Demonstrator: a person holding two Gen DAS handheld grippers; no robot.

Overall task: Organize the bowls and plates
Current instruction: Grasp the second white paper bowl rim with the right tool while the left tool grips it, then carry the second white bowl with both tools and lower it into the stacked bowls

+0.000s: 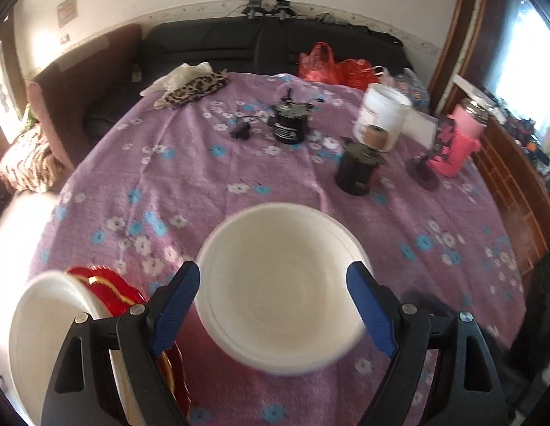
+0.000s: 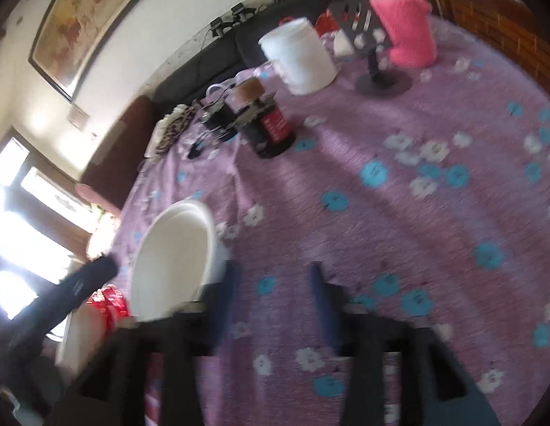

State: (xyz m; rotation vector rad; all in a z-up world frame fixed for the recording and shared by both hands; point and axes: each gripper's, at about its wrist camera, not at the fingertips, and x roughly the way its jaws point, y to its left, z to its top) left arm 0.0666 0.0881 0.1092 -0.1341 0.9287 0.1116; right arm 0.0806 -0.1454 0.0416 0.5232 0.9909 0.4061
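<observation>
From my left wrist camera I see the left gripper (image 1: 273, 301) spread wide above a white bowl (image 1: 280, 289), gripping nothing, on the purple flowered tabletop (image 1: 190, 163); a second bowl (image 1: 58, 340) sits left on a red plate (image 1: 108, 287), with a dark sofa (image 1: 218, 42) behind. On the right camera, blurred, the right gripper (image 2: 275, 305) is partly open and empty beside the bowl, under a framed picture (image 2: 87, 10).

Bright daylight floods in from windows (image 2: 23, 234) at the frame edges, blown out to white glare — the right wrist view smears with motion blur, and fisheye distortion bends both views' dark corners.
</observation>
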